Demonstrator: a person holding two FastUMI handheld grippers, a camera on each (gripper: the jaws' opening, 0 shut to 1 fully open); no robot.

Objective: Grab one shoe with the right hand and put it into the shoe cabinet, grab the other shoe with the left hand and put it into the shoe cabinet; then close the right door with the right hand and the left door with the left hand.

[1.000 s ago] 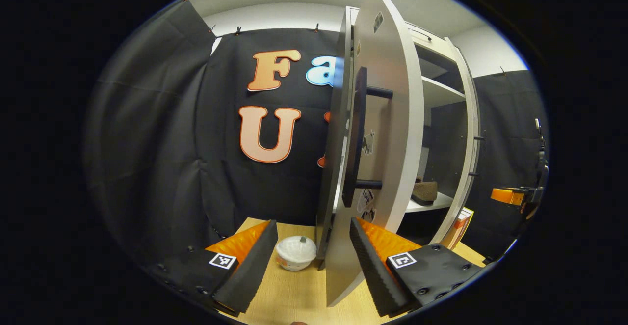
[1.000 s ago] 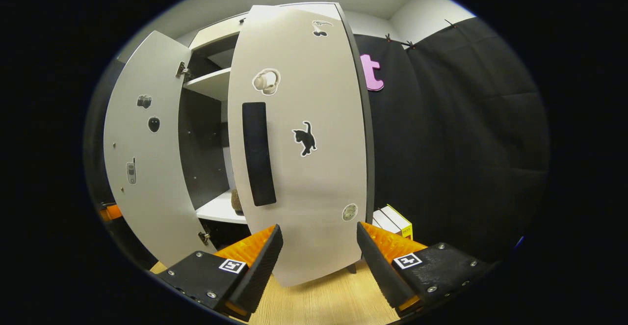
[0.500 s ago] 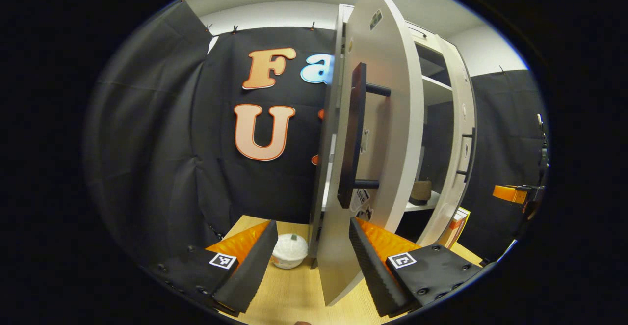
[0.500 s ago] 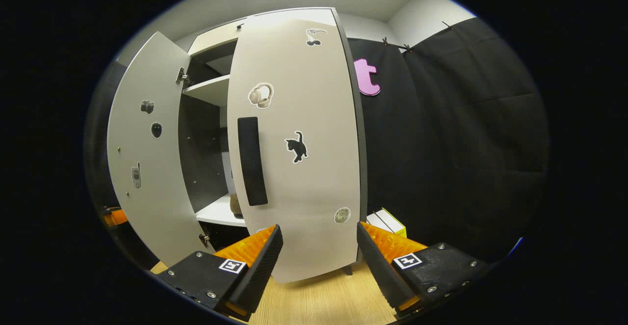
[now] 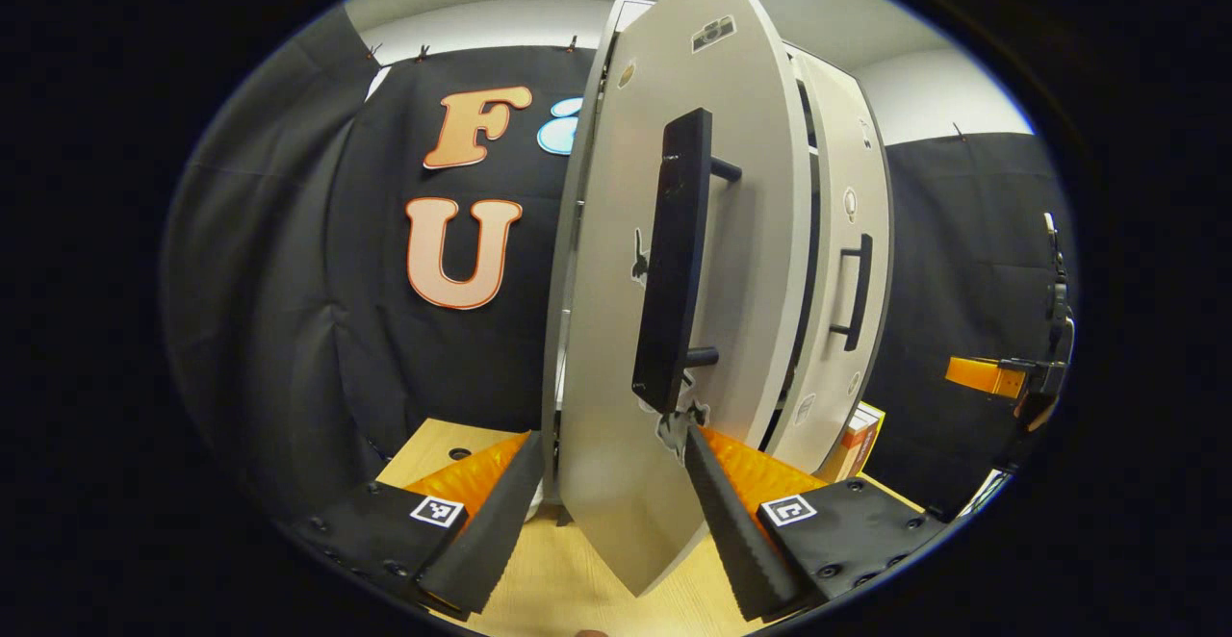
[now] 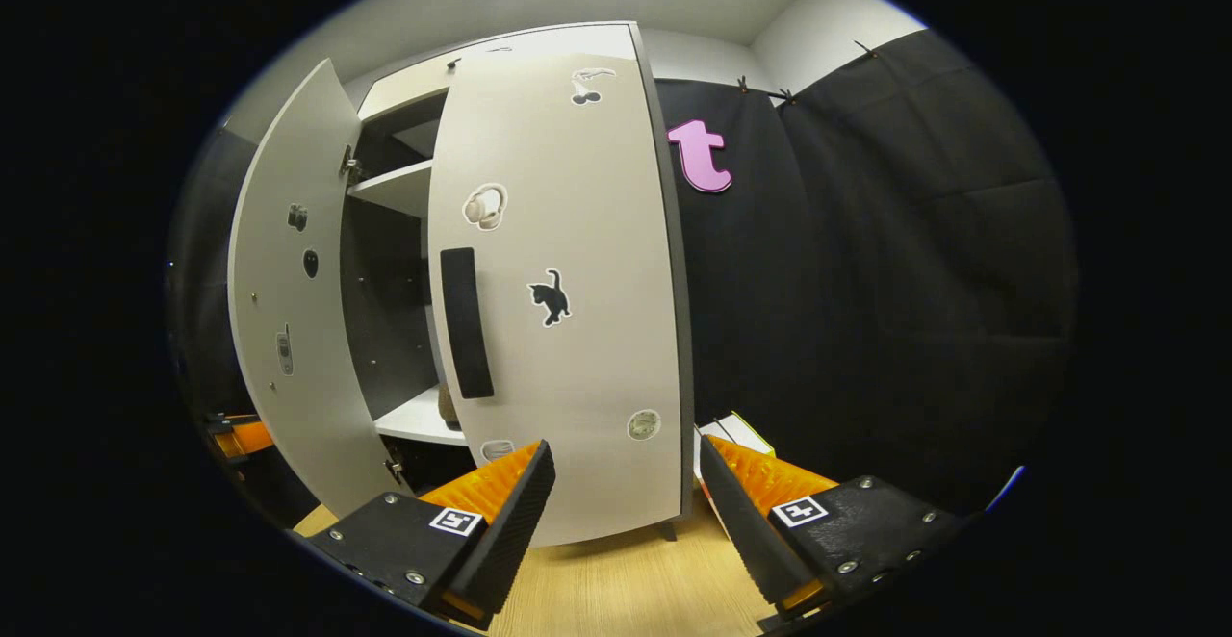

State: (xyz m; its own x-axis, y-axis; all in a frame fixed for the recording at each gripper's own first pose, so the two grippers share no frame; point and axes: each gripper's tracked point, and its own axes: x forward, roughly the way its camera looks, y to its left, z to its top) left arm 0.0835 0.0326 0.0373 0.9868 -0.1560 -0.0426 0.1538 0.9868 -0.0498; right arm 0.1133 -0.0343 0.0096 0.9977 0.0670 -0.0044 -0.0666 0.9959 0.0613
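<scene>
Looking along the left gripper (image 5: pixel 608 507) in the left gripper view, its fingers stand wide apart, holding nothing, and straddle the lower edge of the pale grey left cabinet door (image 5: pixel 616 329) without clearly pressing on it. That door hangs partly open, edge-on and dead ahead. Its long black bar handle (image 5: pixel 672 262) runs upright, just above and between the fingers. Beyond it, to the right, stands the pale grey right cabinet door (image 5: pixel 847 291), close to shut, with its slim black handle (image 5: pixel 857 291). Farther right, well apart, an orange part of the other gripper (image 5: pixel 1001 379) shows. Below lies the light wooden tabletop (image 5: pixel 577 579). My guess is that a sideways push toward the cabinet will close this door.

From the right gripper view, the right gripper (image 6: pixel 626 512) is likewise spread wide and empty, hovering just in front of the right cabinet door's lower part, apart from it. That door (image 6: pixel 568 329), dotted with stickers, looks nearly closed. The left door (image 6: pixel 289 310) swings open farther left, nearer the left gripper. Between them a white shelf (image 6: pixel 414 418) carries a brownish shoe (image 6: pixel 448 406), mostly hidden.
</scene>
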